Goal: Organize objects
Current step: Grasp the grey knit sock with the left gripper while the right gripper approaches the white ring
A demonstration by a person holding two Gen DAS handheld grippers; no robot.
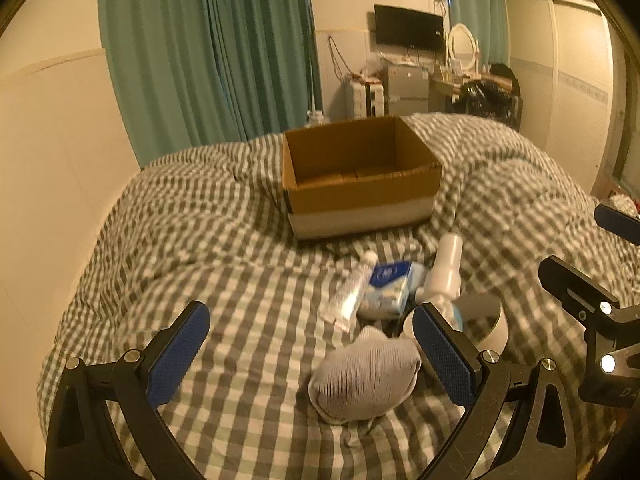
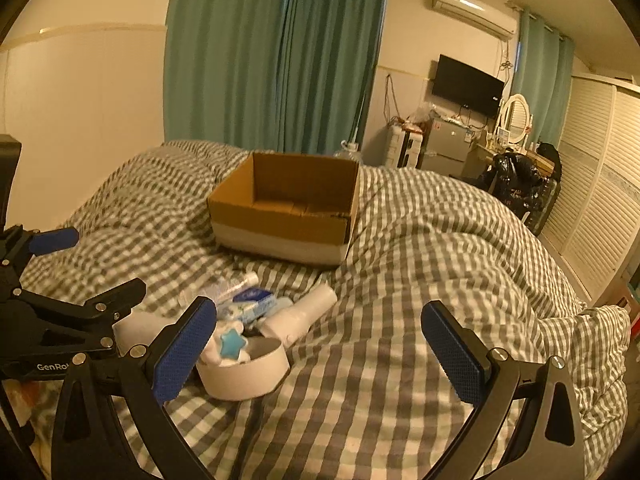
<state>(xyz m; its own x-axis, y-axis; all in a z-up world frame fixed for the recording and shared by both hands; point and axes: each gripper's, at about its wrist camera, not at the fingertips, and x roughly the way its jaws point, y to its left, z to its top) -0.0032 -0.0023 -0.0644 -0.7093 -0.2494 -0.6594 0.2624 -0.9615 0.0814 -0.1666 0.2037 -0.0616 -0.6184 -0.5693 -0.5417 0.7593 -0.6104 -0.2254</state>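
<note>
An open cardboard box (image 1: 360, 184) sits on the checked bed; it also shows in the right wrist view (image 2: 286, 208). In front of it lies a pile: a clear plastic bottle (image 1: 350, 294), a blue tissue pack (image 1: 388, 286), a white bottle (image 1: 444, 270), a white round bowl (image 2: 248, 368) with a blue star item (image 2: 233, 343), and rolled grey socks (image 1: 364, 376). My left gripper (image 1: 312, 356) is open, the socks between its fingers. My right gripper (image 2: 320, 352) is open and empty, just right of the bowl.
The bed is covered by a rumpled grey checked duvet (image 2: 440, 264). Teal curtains (image 1: 208, 52) and a cream wall stand behind. A TV (image 2: 466, 84), a small fridge (image 2: 448, 144), a mirror and a louvred wardrobe (image 2: 600, 184) are at the far right.
</note>
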